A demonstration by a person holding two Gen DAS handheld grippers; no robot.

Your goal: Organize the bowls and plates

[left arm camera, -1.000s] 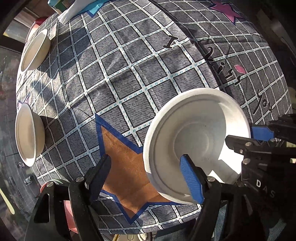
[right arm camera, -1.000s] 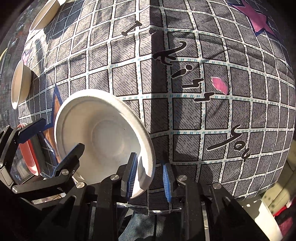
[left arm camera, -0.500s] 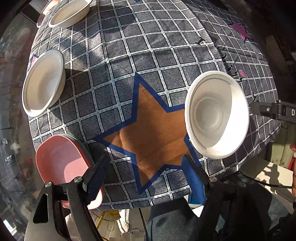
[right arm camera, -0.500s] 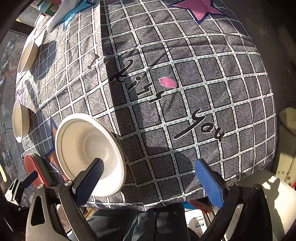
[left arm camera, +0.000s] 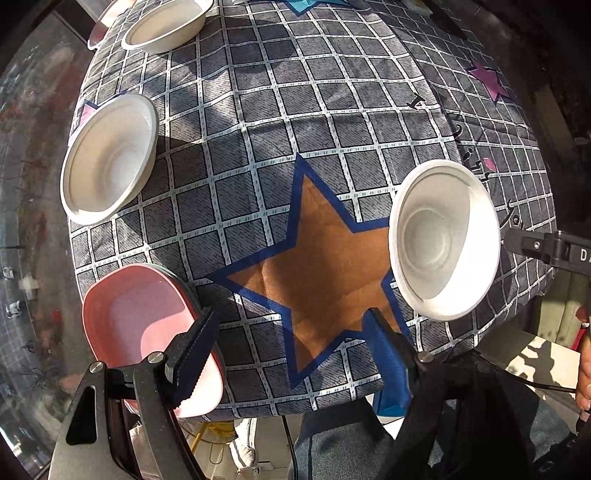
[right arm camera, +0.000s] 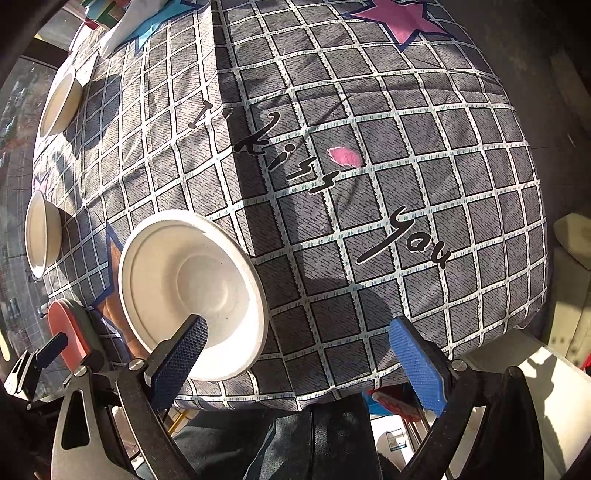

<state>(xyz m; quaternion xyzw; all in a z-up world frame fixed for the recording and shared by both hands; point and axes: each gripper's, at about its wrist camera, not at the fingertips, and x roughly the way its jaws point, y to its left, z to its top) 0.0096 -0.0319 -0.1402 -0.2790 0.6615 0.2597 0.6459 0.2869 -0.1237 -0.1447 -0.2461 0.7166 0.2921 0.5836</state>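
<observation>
the table is covered with a grey checked cloth [left arm camera: 295, 122] that bears a brown star [left arm camera: 325, 254] outlined in blue.

seen from the left wrist, the left gripper [left arm camera: 291, 332] hangs above the near edge of the table with its fingers spread apart and nothing between them; the star's lower points lie in the gap. a white bowl [left arm camera: 443, 240] sits upright on the cloth at about 3 o'clock from the star, its rim touching the star's right point. a second white bowl [left arm camera: 109, 158] stands at about 10 o'clock, near the left edge, well apart from the first. a third white bowl [left arm camera: 166, 26] sits at about 11 o'clock, at the far left corner. a stack of pink plates [left arm camera: 147, 325] rests at about 8 o'clock, at the near left corner, partly behind the left finger.

seen from the right wrist, the right gripper [right arm camera: 295, 343] has just been opening and now stands released and wide, gripping nothing. the first bowl [right arm camera: 192, 291] lies at about 9 o'clock, free of both pads, with the left pad in front of its near rim. black lettering [right arm camera: 317, 184] crosses the cloth at about 12 o'clock.
</observation>
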